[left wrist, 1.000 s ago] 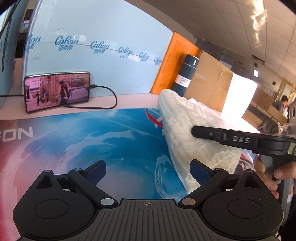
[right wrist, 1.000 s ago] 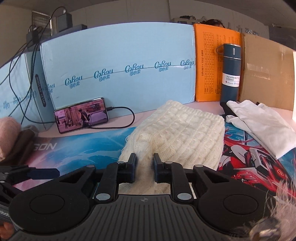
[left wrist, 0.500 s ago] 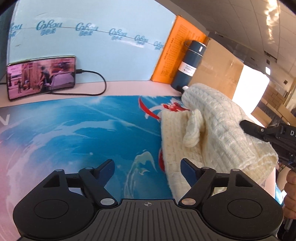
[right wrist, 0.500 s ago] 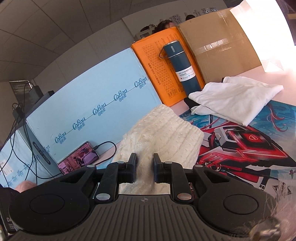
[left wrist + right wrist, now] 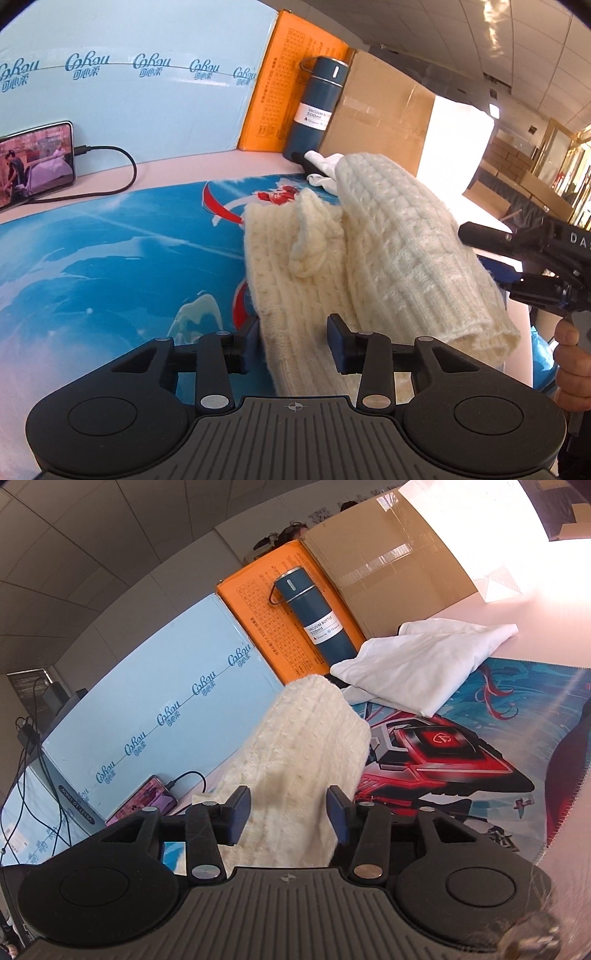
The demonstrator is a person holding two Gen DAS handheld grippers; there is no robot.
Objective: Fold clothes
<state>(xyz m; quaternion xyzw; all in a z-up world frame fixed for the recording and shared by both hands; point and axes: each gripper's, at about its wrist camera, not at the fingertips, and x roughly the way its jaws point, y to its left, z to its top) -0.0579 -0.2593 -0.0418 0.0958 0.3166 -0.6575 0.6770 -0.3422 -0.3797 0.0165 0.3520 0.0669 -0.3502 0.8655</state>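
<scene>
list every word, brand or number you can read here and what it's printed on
"CoRou", repeated in a row, with small Chinese characters beneath, too small to read: light blue box.
"VACUUM BOTTLE" and "500ml": white label on the dark blue flask.
"DAS", cut off at the picture's edge: body of the right gripper.
Table of fine print on the orange box: too small to read.
Upside-down print on the blue box's end: blurred.
</scene>
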